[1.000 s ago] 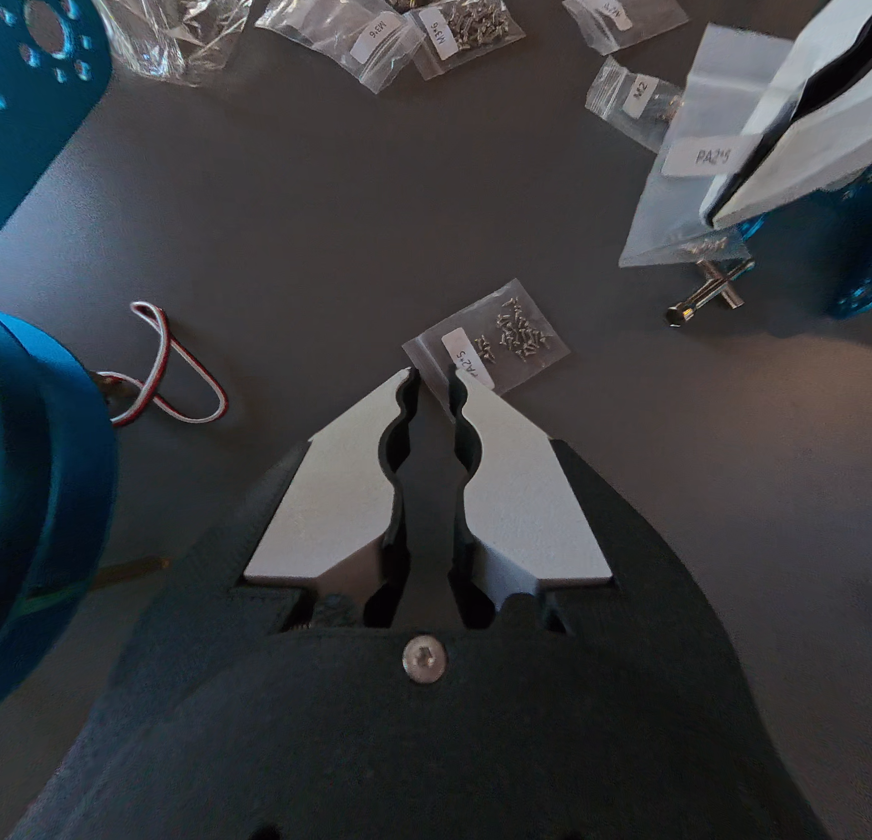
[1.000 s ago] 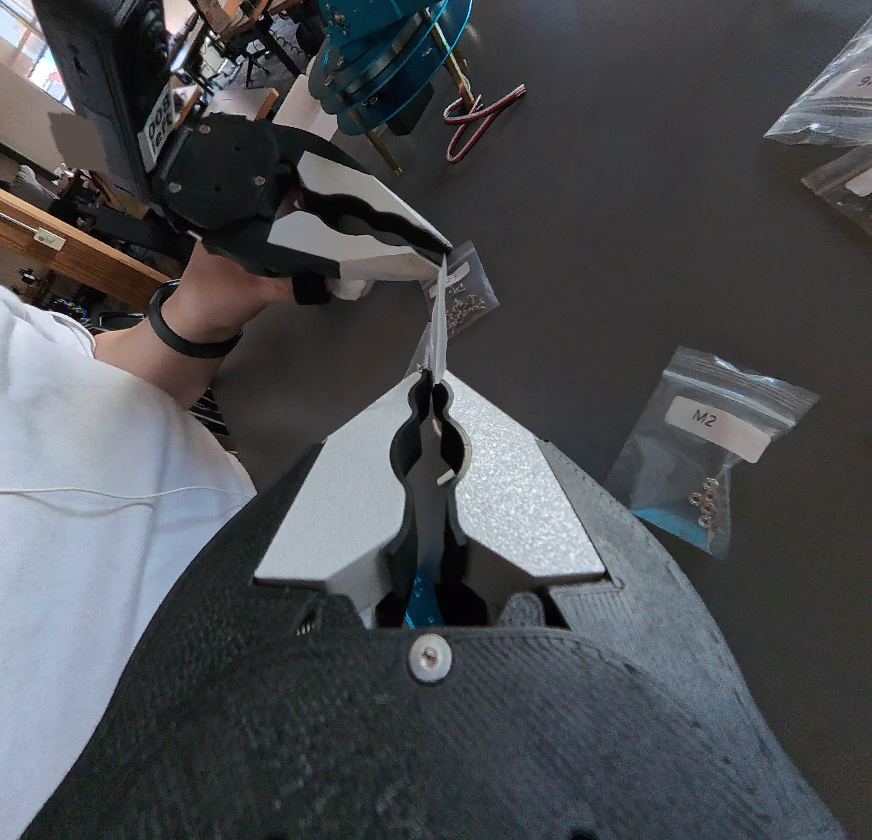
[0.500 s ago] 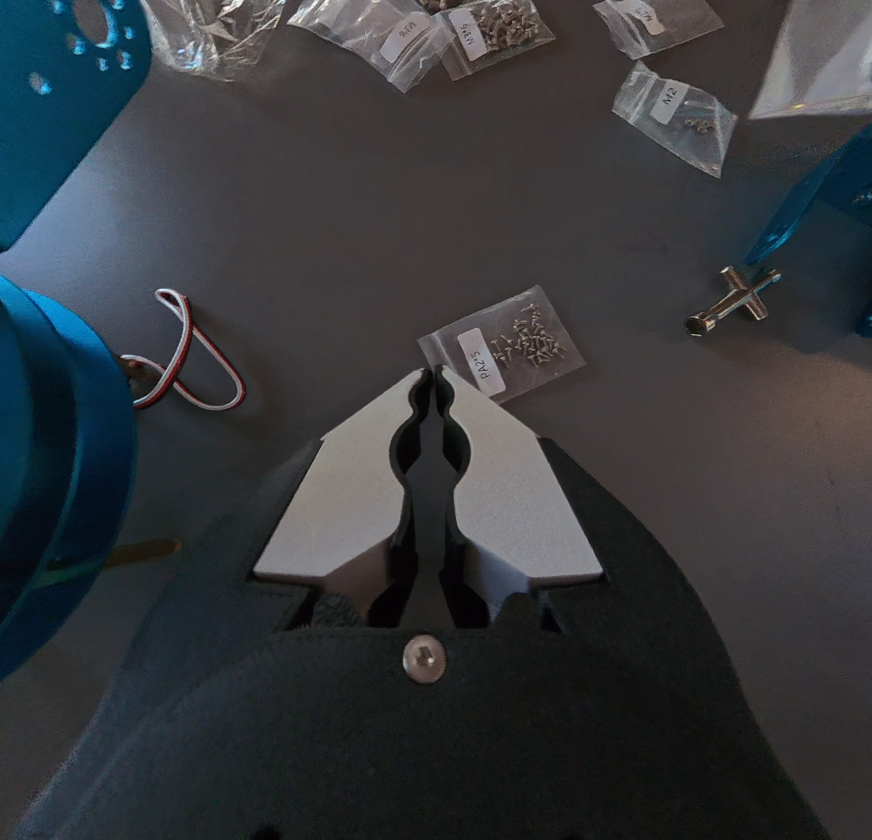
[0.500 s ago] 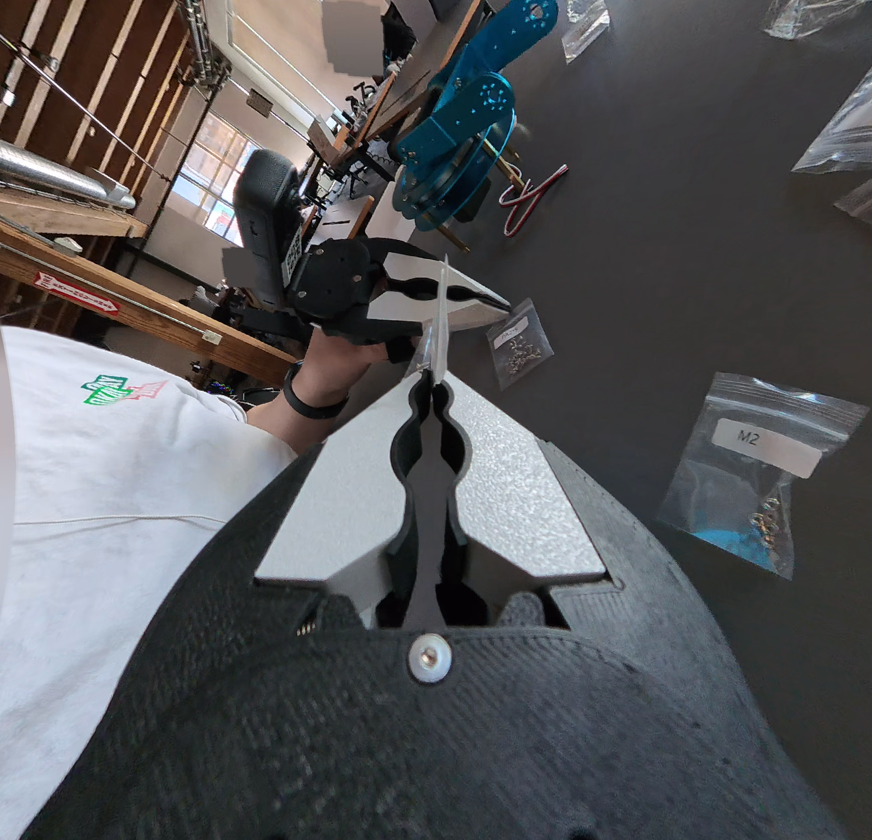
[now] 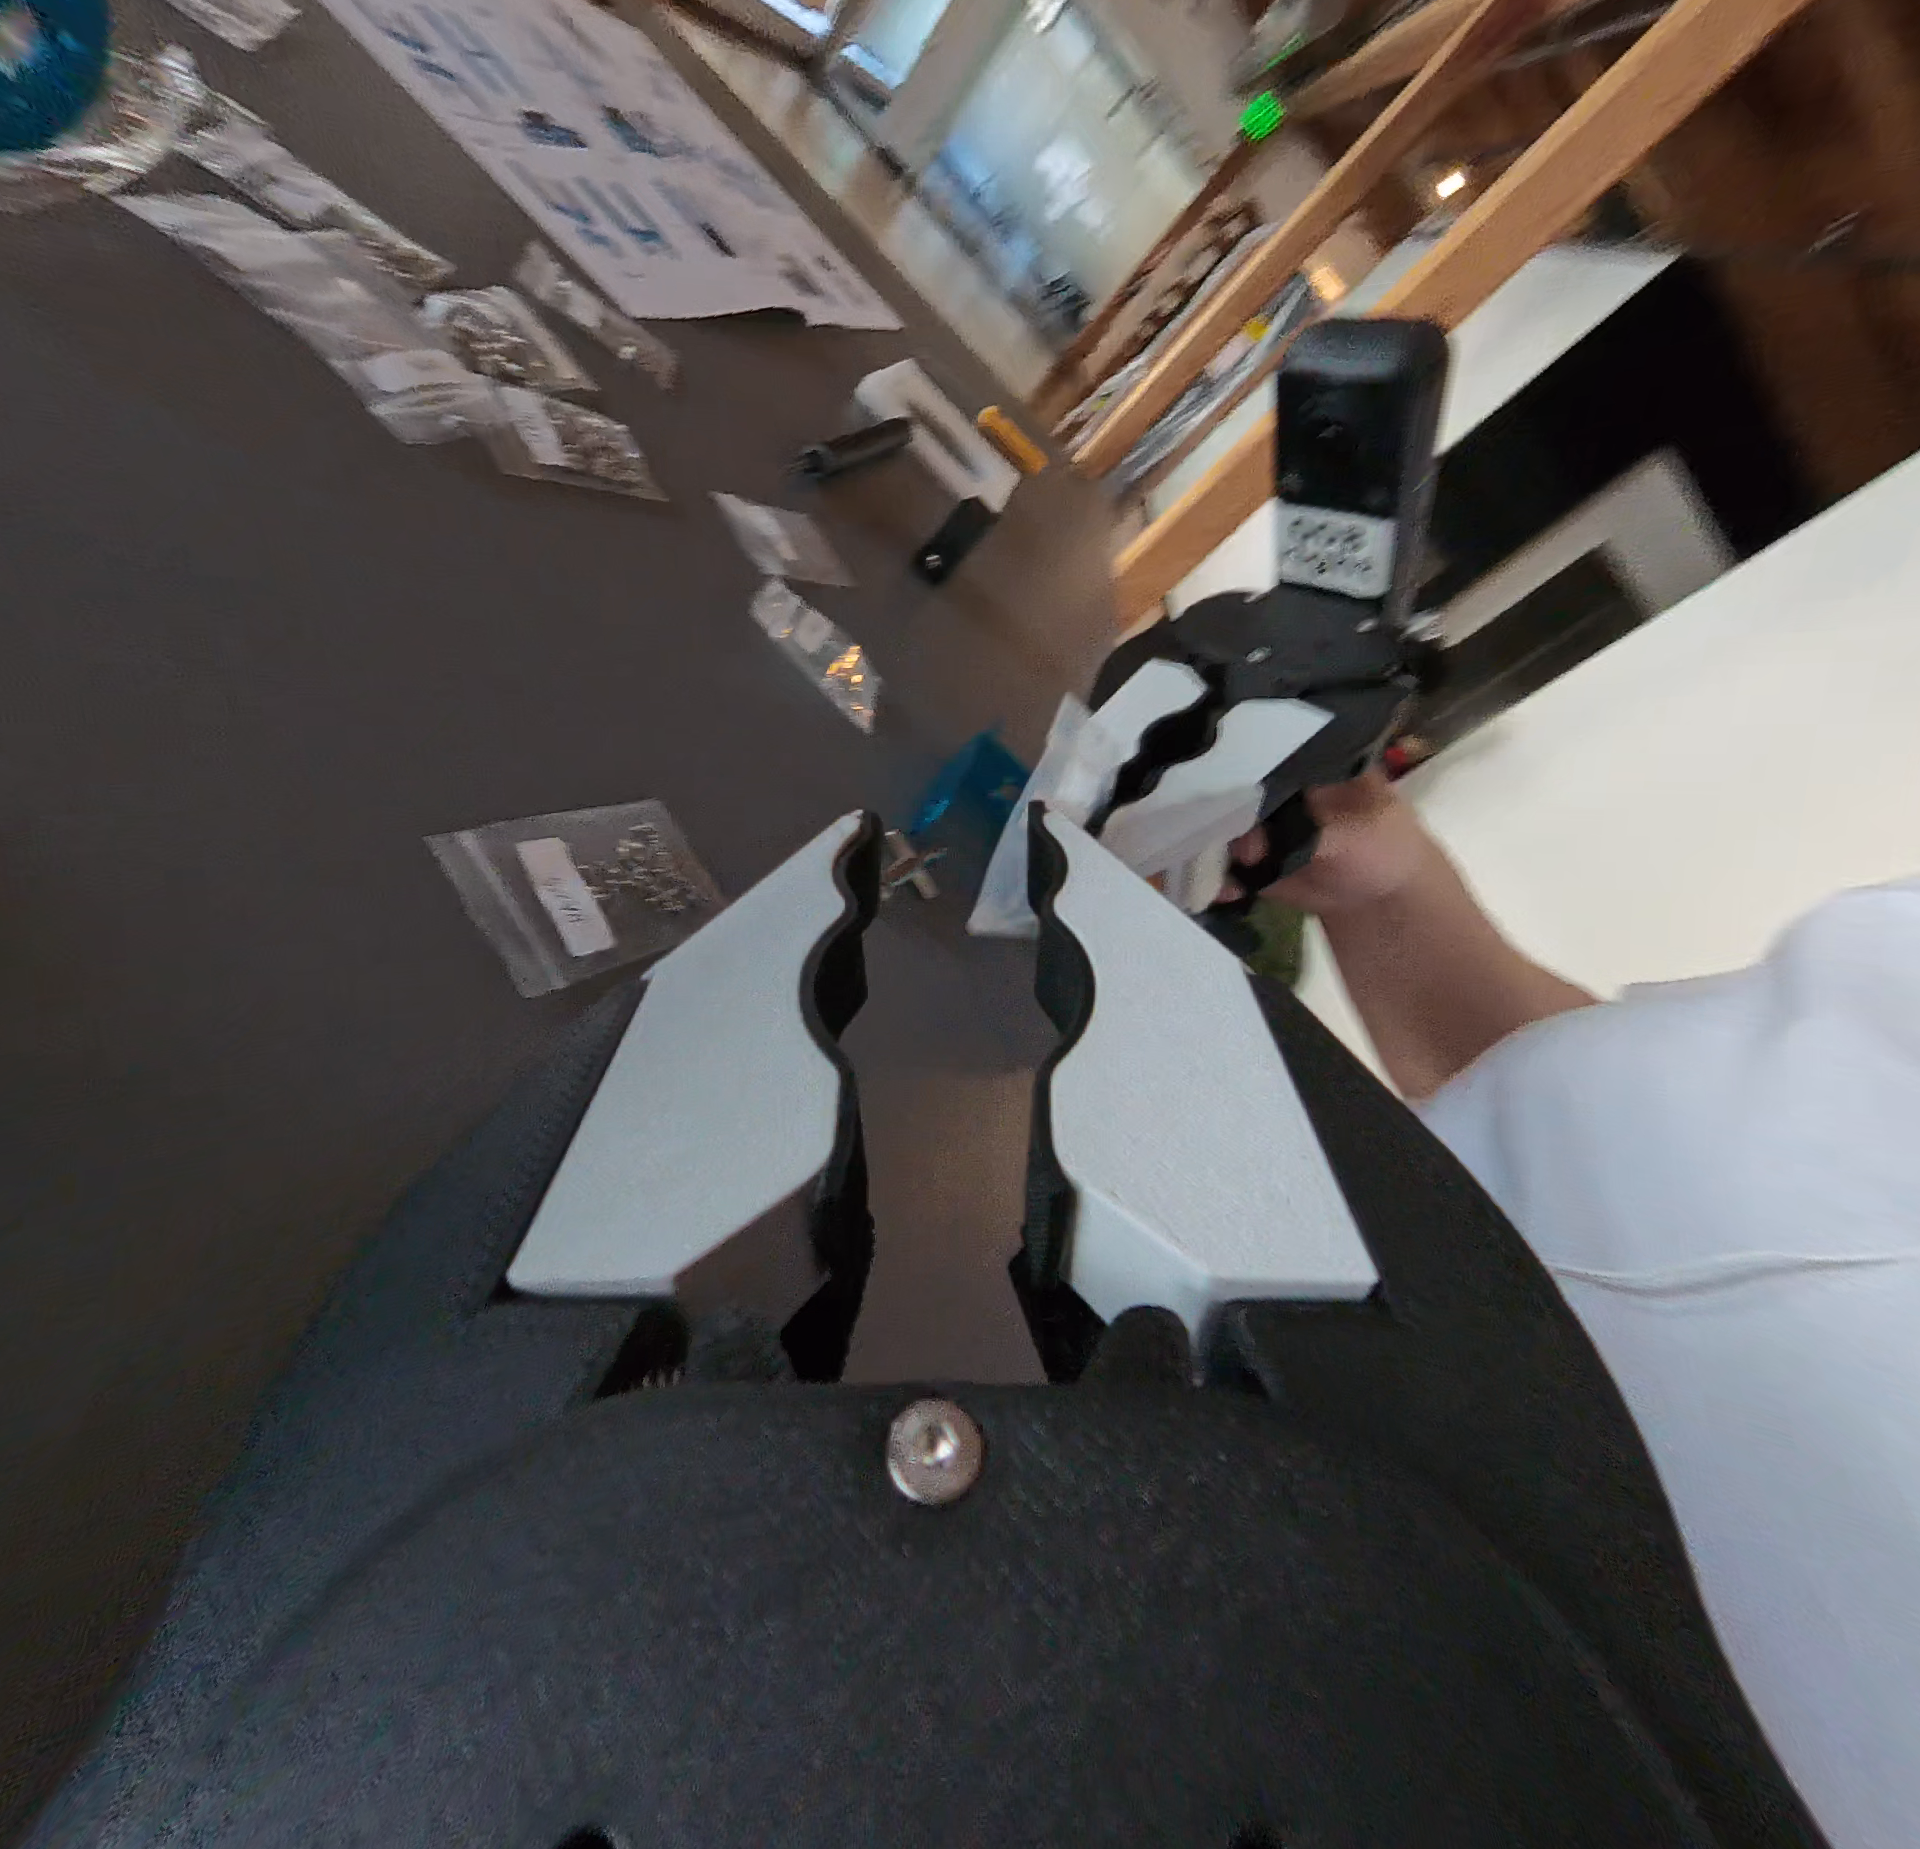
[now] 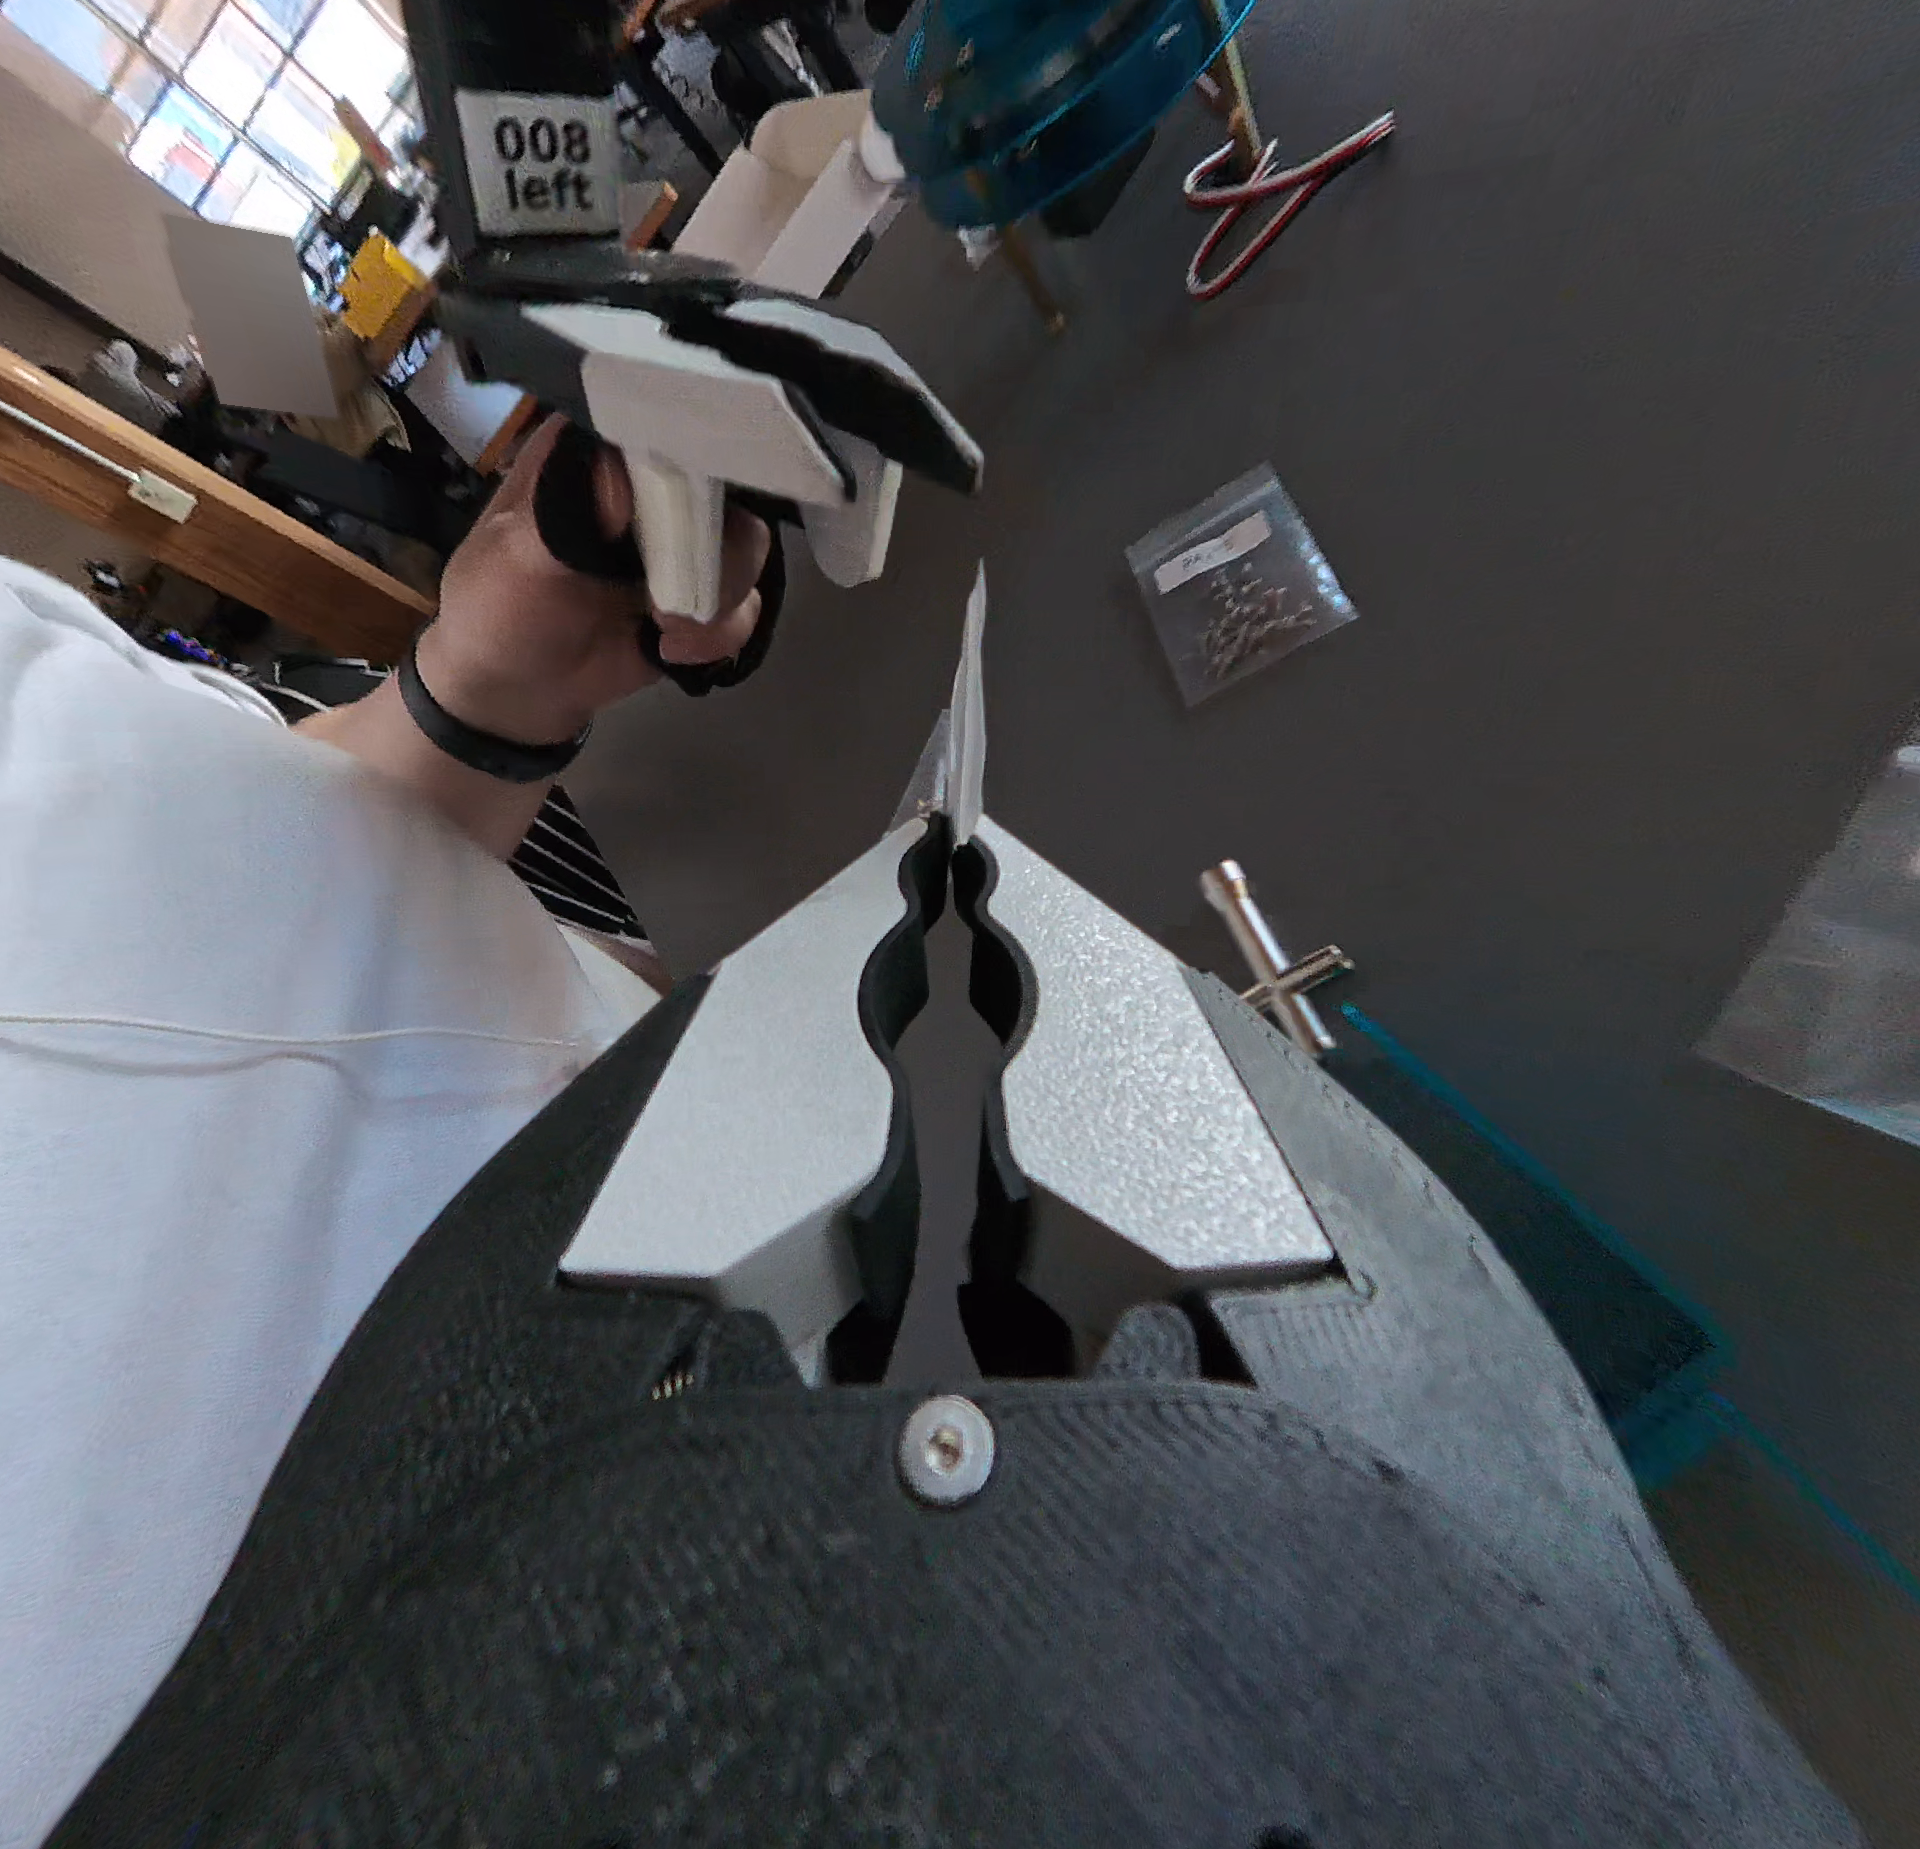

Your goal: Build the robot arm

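Note:
My right gripper [image 6: 954, 843] is shut on the edge of a clear plastic bag [image 6: 971, 698], which sticks up thin and edge-on from its tips. In the left wrist view the right gripper [image 5: 1127, 797] holds that bag [image 5: 1000, 890] above the dark table, just right of my left fingertips. My left gripper [image 5: 951, 833] is open and empty, with its jaws well apart. In the right wrist view the left gripper [image 6: 935, 449] hovers just above and left of the held bag. A small bag of screws [image 5: 582, 890] lies flat on the table, and also shows in the right wrist view [image 6: 1236, 584].
A metal cross wrench [image 6: 1273, 958] lies beside a blue plate [image 6: 1507, 1228]. A blue round assembly [image 6: 1039, 64] and a red-white wire [image 6: 1278, 199] sit farther off. Several parts bags [image 5: 520, 417] and a printed sheet [image 5: 582, 158] lie along the far table. The person's white sleeve [image 5: 1714, 1124] is close. The left gripper's tips are roughly 7 cm from the right gripper's. The metal cross wrench [image 6: 1273, 958] lies around 7 cm away from my right fingertips.
My left gripper closed, then opened wide and swung up and right toward the right gripper. The right gripper has kept hold of the clear bag, lifted off the table.

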A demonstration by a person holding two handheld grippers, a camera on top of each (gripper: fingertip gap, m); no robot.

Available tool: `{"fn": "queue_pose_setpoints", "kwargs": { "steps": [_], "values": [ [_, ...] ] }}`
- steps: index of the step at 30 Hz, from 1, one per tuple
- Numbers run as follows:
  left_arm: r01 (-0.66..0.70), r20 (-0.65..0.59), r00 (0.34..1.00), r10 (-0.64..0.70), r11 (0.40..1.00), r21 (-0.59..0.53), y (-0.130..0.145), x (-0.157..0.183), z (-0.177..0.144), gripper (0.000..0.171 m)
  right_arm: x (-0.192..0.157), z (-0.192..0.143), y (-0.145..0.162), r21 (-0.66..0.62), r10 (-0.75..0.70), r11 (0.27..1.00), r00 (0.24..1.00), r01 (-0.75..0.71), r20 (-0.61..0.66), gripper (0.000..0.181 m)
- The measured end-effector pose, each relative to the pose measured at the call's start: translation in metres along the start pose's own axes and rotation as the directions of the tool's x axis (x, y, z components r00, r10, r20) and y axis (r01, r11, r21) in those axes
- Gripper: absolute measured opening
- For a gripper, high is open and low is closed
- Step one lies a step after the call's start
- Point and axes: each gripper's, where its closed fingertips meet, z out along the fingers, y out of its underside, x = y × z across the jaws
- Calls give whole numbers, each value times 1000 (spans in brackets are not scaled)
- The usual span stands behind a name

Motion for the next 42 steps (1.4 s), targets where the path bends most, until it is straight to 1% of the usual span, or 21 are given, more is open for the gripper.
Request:
{"fn": "queue_pose_setpoints", "kwargs": {
  "steps": [2, 4, 8, 10, 14, 17, 22, 24, 25, 27, 29, 31, 33, 36, 39, 42],
  "values": [
    [36, -70, 997, -37, 999, -4, 6, 7, -1, 26, -4, 8, 11, -23, -25, 999, 1000, 24, -11, 0],
    [18, -102, 995, -22, 999, -38, 13, 13, 0, 24, -7, 14, 16, -25, -33, 999, 999, 33, -17, 0],
    [-74, -94, 994, 62, 988, -135, 28, 21, 4, 24, -19, 22, 15, -3, -44, 999, 999, 44, 27, 0],
    [-91, -90, 993, 77, 983, -158, 31, 22, 5, 24, -23, 25, 13, 8, -44, 999, 998, 43, 51, 0],
    [-20, -155, 988, -1, 990, -138, 27, 28, 2, 17, -30, 31, 11, 18, -32, 999, 994, 31, 106, 0],
    [29, -201, 978, -57, 990, -137, 26, 28, -4, 0, -34, 37, 9, 28, -34, 999, 991, 31, 127, 0],
    [96, -247, 960, -135, 982, -163, 28, 25, -15, 0, -40, 45, 9, 17, -30, 999, 986, 28, 162, 0],
    [109, -262, 953, -151, 979, -170, 29, 24, -19, 0, -40, 45, 8, 11, -42, 999, 986, 41, 161, 12],
    [106, -264, 953, -149, 980, -170, 29, 24, -21, 0, -37, 43, 5, 17, -53, 999, 988, 51, 146, 17],
    [85, -252, 959, -128, 981, -174, 30, 21, -25, 0, -34, 36, -5, 44, -69, 997, 988, 64, 138, 19],
    [57, -236, 967, -100, 982, -181, 32, 19, -27, 0, -33, 28, -19, 88, -60, 995, 986, 47, 158, 16],
    [37, -228, 970, -80, 981, -188, 33, 18, -29, 0, -38, 24, -28, 104, -35, 995, 974, 12, 223, 11],
    [36, -235, 969, -81, 981, -189, 32, 19, -30, 0, -41, 25, -29, 70, -18, 998, 963, -1, 268, 8],
    [37, -246, 966, -85, 980, -196, 33, 20, -30, 0, -37, 31, -25, 29, -22, 999, 965, 15, 261, 8],
    [30, -251, 965, -81, 979, -200, 33, 22, -29, 0, -41, 35, -21, -1, -17, 1000, 957, 18, 291, 5],
    [31, -262, 961, -85, 979, -203, 33, 24, -26, 0, -43, 34, -19, -2, -6, 1000, 949, 7, 316, 3]
  ]
}}
